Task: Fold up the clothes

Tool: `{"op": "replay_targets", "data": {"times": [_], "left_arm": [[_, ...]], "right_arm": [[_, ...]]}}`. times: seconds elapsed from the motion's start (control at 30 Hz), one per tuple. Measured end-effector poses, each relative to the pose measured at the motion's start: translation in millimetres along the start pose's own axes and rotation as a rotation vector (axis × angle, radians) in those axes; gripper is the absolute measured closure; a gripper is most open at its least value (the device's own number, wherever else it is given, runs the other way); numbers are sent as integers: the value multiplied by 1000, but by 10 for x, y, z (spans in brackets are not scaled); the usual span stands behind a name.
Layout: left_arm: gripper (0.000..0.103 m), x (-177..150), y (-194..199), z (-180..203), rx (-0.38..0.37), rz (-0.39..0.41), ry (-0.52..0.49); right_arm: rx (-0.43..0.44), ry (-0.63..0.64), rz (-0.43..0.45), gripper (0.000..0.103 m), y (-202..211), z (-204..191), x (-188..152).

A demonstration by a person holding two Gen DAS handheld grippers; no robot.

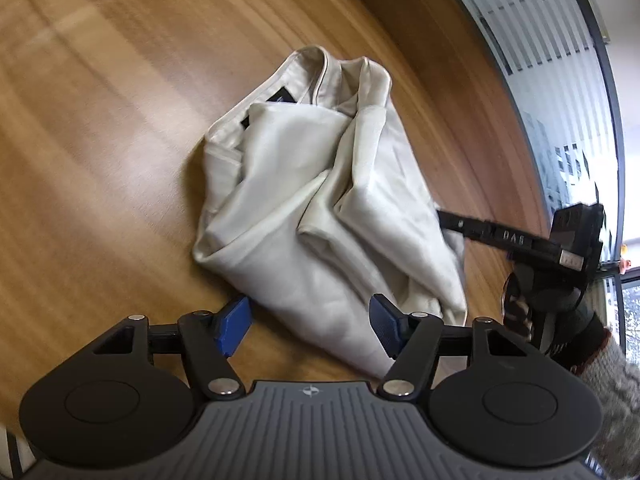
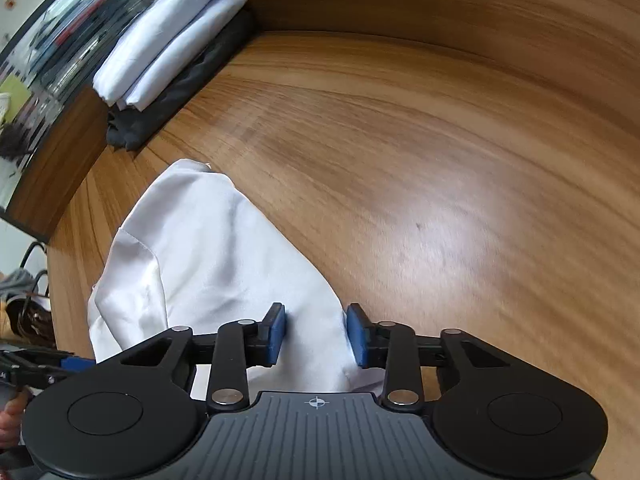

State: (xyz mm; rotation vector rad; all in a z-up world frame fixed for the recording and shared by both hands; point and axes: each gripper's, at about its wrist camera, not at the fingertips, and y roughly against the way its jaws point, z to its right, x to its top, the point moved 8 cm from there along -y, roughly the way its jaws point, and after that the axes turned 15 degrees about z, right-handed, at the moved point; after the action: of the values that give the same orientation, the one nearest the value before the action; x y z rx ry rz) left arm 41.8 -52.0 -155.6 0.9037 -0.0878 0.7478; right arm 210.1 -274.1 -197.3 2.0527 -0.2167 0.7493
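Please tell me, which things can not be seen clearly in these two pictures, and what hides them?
- Left wrist view: the near corner of the cream garment is covered by the left claw body.
- Left wrist view: the right claw shows only from the side, so its opening cannot be read there.
- Right wrist view: whether its pads press the cloth is unclear.
- Right wrist view: the folded stack is small; its dark bottom layers are partly covered.

Wooden table (image 2: 420, 140) bears crumpled white shirt (image 1: 320, 200), folded clothes stack (image 2: 168, 52).
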Motion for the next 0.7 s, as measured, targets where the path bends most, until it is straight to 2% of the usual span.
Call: {"op": "replay_targets", "data": {"times": [0.13, 0.37, 0.7], "left_arm": [[33, 184, -94, 16, -9, -6, -26], [33, 600, -321, 43, -32, -47, -126], [33, 1248, -695, 218, -100, -110, -297]], "right_arm": [[-36, -70, 18, 67, 131, 4, -159], [-135, -241, 77, 66, 474, -50, -636], [-317, -510, 191, 66, 766, -586, -1367]]}}
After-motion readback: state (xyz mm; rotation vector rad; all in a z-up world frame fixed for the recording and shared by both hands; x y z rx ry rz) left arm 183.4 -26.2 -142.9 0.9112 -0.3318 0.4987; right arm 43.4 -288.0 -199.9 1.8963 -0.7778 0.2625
